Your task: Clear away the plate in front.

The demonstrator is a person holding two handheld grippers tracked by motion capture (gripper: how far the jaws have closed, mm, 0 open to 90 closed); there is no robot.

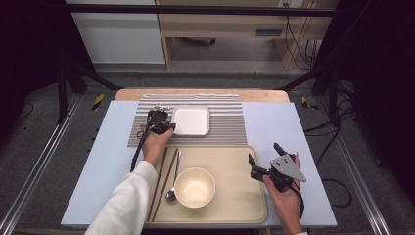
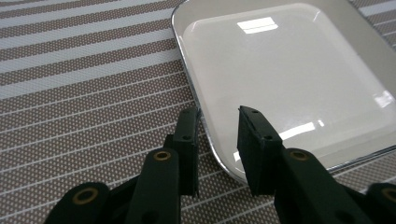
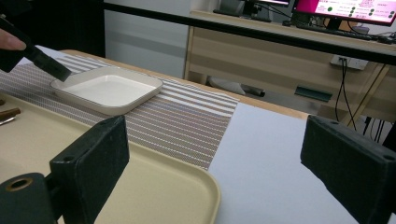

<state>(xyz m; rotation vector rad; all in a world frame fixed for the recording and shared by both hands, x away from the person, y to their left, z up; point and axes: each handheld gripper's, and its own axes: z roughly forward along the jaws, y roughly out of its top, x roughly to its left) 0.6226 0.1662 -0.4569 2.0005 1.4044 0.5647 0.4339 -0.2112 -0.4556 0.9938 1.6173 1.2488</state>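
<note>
The shallow square white ceramic plate (image 1: pixel 191 121) is lying on the brown-and-white striped placemat (image 1: pixel 225 122) in the upper middle of the high view, above the beige plastic tray (image 1: pixel 235 196), so the work is looking like it is at the gripping stage. The left gripper (image 2: pixel 218 122) is reaching down at the plate's left rim, its jaws straddling the edge with a gap showing, not yet pinching. The right gripper (image 1: pixel 264 152) is hovering wide open over the tray's right side at lower right.
</note>
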